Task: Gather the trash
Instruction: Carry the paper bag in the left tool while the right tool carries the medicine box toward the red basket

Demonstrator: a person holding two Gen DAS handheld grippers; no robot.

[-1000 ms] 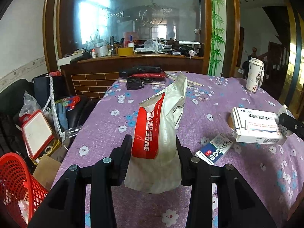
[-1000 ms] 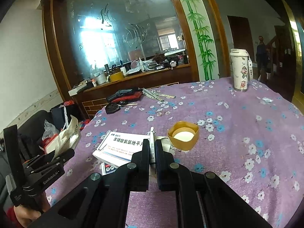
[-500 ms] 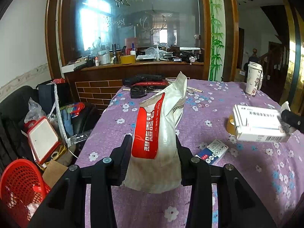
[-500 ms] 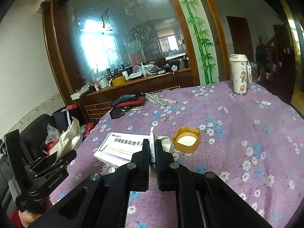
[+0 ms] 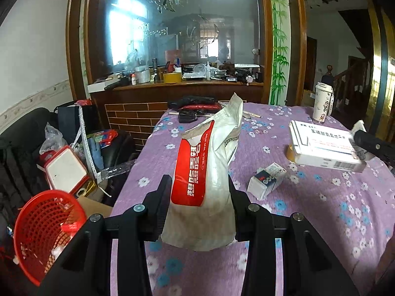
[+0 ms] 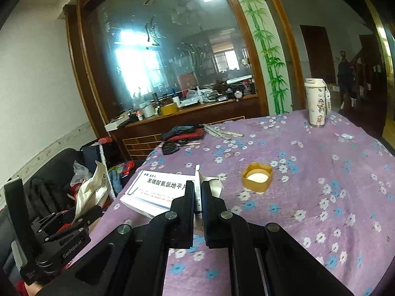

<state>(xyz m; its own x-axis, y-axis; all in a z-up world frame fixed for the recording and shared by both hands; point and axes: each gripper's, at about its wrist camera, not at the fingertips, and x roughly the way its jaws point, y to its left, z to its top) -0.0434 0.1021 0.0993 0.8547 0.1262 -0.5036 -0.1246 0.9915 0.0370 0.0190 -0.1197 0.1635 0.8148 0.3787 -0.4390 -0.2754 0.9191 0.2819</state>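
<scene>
Left fingers [image 5: 200, 202] clamp upright pouch [image 5: 209, 172]; right fingers [image 6: 197, 197] pinch box [image 6: 160, 192] flap.

Left gripper [image 5: 200, 197] fills the lower centre of the left wrist view, fingers pointing up-frame, jaws spread fairly wide and clamped on the sides of a bag [image 5: 209, 162] that stands upright between them. Right gripper [image 6: 197, 197] sits lower centre of the right wrist view, jaws nearly together, pinching the end flap of a white box [image 6: 160, 190] held out to its left. In that view the left gripper appears side-on at lower left; in the left wrist view one right finger pokes in at the right edge.
</scene>
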